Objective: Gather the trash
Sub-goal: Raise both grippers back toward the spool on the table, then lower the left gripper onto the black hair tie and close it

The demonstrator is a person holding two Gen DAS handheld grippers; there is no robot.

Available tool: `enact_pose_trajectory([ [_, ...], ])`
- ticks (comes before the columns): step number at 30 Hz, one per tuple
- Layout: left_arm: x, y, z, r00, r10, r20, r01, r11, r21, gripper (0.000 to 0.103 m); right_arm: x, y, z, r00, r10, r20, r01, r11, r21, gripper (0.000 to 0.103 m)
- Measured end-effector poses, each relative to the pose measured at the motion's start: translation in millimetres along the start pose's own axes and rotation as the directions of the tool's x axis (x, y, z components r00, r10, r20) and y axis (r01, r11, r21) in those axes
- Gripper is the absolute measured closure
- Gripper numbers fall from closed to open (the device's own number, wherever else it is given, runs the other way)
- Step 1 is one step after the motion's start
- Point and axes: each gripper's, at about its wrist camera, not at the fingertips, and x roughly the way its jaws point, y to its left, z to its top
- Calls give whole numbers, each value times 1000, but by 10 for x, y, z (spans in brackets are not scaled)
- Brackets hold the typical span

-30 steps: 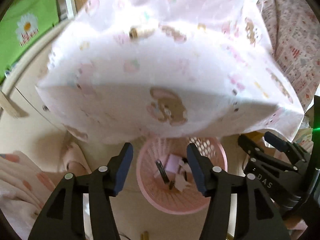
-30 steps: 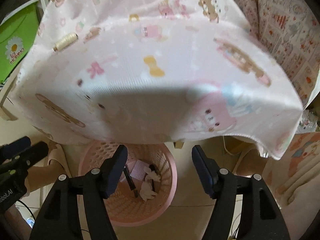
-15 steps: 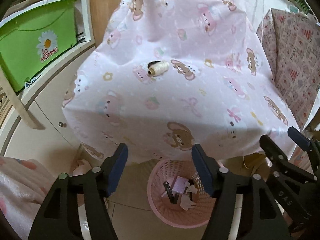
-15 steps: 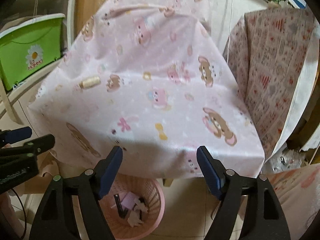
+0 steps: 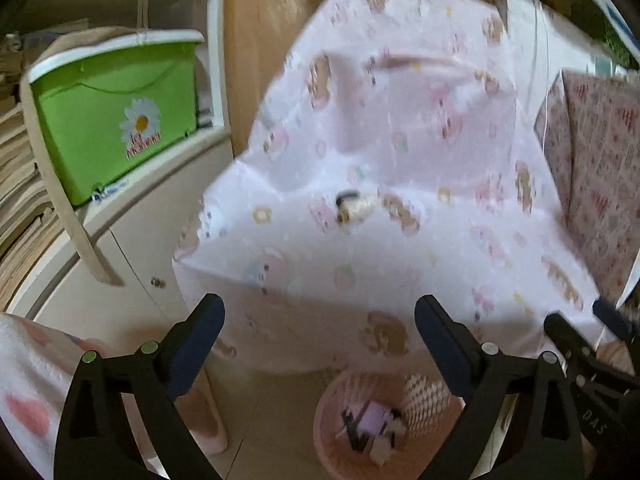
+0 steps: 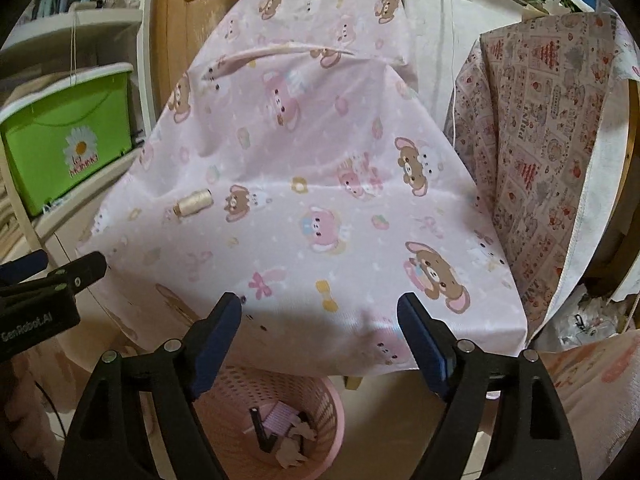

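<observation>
A pink plastic basket stands on the floor under the front edge of a table draped in a pink cartoon cloth. It holds paper scraps, a lilac card and a black item. It also shows in the left wrist view. A cream thread spool lies on the cloth at the left, and is blurred in the left wrist view. My left gripper is open and empty. My right gripper is open and empty. Both hover above the basket, in front of the table edge.
A green storage box sits on a white cabinet at the left. A patterned fabric hangs at the right. A pink blanket lies at the lower left. Tiled floor surrounds the basket.
Both grippers have risen and pulled back from the basket, so the table top and spool have come into view. The jaws stay open and empty.
</observation>
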Motion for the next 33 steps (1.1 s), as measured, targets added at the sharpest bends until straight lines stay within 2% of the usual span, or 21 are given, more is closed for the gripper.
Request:
enact_pose_trajectory([
  [1,-24,6,29,1000,12,13,-12,1000,-5,9,-4,-7,11,1000,8,-1,-8,1000,4,22],
  [2,-32,2,66,999,30,12,-30,1000,-2,12,-5,-11,31,1000,19,-4,-19,1000,3,28],
  [3,-35,-8,99,999,44,9,-44,999,10,19,3,-3,55,1000,16,-13,-16,1000,-12,32],
  [5,-31,-21,181,998,63,20,-64,997,41,23,49,23,100,999,-26,-43,24,999,-46,48],
  [6,-27,-22,218,998,62,25,-63,997,49,23,73,24,121,998,-39,-56,36,998,-53,52],
  [8,-6,-20,302,999,35,17,-36,998,56,23,96,-22,177,998,-17,-63,15,999,-31,65],
  [11,27,-58,454,1000,-23,-18,24,996,85,26,130,-95,284,996,29,-81,-29,1000,3,71],
  [13,68,-107,582,997,-60,-40,64,990,125,30,142,-111,360,996,42,-83,-41,999,3,72],
  [16,99,-137,773,994,-106,-26,108,986,129,34,158,-101,493,997,40,-73,-42,999,-29,72],
  [21,335,-36,1077,972,-210,-105,214,976,30,34,222,-168,728,996,56,-72,-60,997,-51,72],
  [23,406,5,1139,974,-202,-104,204,979,7,35,264,-219,792,996,51,-73,-54,998,-43,72],
  [26,537,28,1153,976,-185,-120,188,982,21,35,365,-282,834,995,41,-90,-45,998,-48,73],
  [29,658,38,1114,966,-215,-142,222,974,34,34,451,-315,809,995,21,-98,-27,998,-58,73],
  [33,917,50,1022,961,-198,-193,207,978,25,34,580,-357,716,991,10,-131,-15,999,-38,72],
])
